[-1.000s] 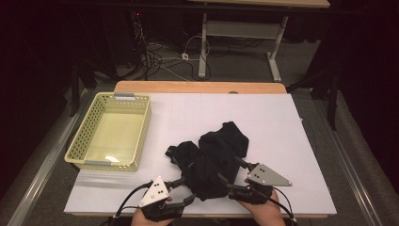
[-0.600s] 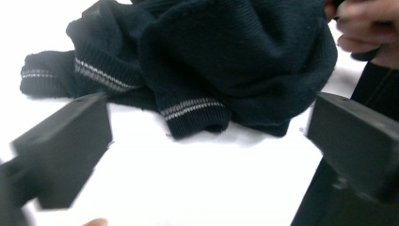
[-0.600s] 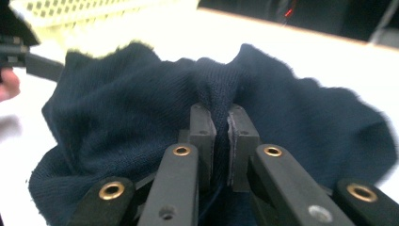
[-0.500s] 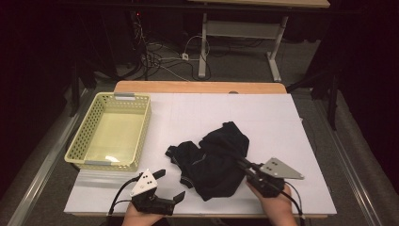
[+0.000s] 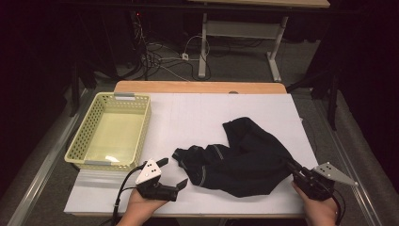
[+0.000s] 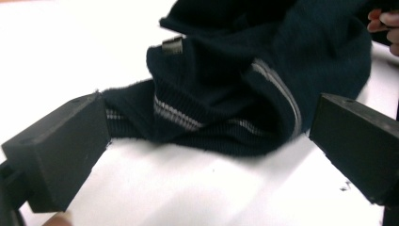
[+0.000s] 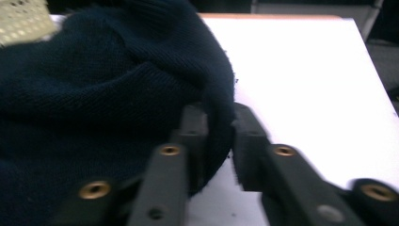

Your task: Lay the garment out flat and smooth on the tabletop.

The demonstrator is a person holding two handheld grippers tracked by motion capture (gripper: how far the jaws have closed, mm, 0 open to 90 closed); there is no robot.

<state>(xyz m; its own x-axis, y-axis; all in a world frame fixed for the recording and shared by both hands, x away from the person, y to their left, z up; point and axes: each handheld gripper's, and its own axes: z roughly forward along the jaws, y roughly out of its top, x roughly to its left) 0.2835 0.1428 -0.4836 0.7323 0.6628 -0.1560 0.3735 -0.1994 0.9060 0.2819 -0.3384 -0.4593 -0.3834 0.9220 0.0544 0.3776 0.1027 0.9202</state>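
Note:
A dark navy knit garment (image 5: 249, 160) with grey stripes lies crumpled on the white table top (image 5: 197, 113), stretched toward the right front. My right gripper (image 5: 288, 163) is at the garment's right edge, and in the right gripper view (image 7: 217, 117) a fold of the cloth (image 7: 94, 94) sits pinched between the narrow jaws, which have just eased open a little. My left gripper (image 5: 174, 172) is at the front left, just short of the garment's striped end (image 6: 226, 94). Its jaws (image 6: 207, 122) have just opened wide and hold nothing.
A pale yellow perforated basket (image 5: 80, 141) stands empty at the table's left side; its corner shows in the right gripper view (image 7: 23, 19). The table's wooden far edge (image 5: 197, 87) borders a dark floor with cables and a desk frame behind.
My right gripper has pulled the garment's edge out to the right, spreading the cloth. My left gripper has let go of the garment, opened, and drawn back to the left.

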